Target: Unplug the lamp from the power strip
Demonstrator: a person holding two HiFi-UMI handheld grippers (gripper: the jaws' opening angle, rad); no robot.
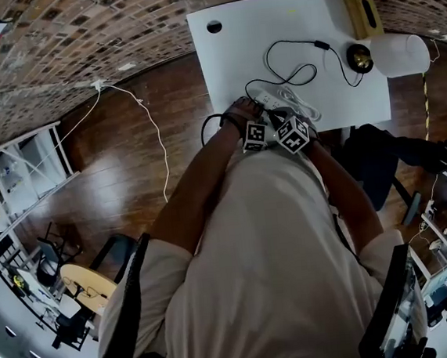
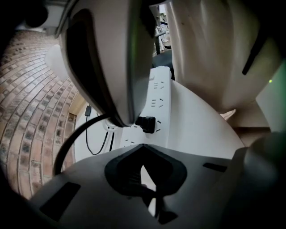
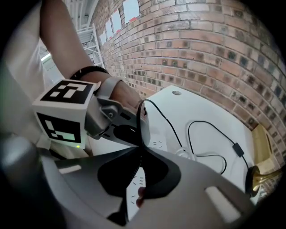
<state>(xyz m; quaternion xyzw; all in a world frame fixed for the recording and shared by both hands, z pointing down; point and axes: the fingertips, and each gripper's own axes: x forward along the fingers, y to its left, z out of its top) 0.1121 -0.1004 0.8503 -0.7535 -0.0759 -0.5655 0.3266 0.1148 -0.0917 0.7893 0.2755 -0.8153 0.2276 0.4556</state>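
A white power strip (image 1: 288,102) lies near the table's front edge, and a black plug (image 2: 146,124) sits in one of its sockets. The lamp has a gold base (image 1: 360,57) and a white shade (image 1: 400,53), and its thin black cord (image 1: 297,45) loops across the table. Both marker cubes (image 1: 255,135) (image 1: 292,134) hover over the strip. My right gripper (image 3: 140,148) is shut, and in the left gripper view its tip (image 2: 124,121) sits just left of the plug; I cannot tell whether it touches. My left gripper (image 2: 142,145) is shut above the strip (image 2: 157,105), holding nothing that I can see.
The white table (image 1: 227,56) stands against a brick wall (image 1: 76,31). A tan box (image 1: 363,11) sits at its back right corner. A thick black cable (image 2: 73,141) curves off the table's left side. A white cord (image 1: 152,130) trails over the wooden floor.
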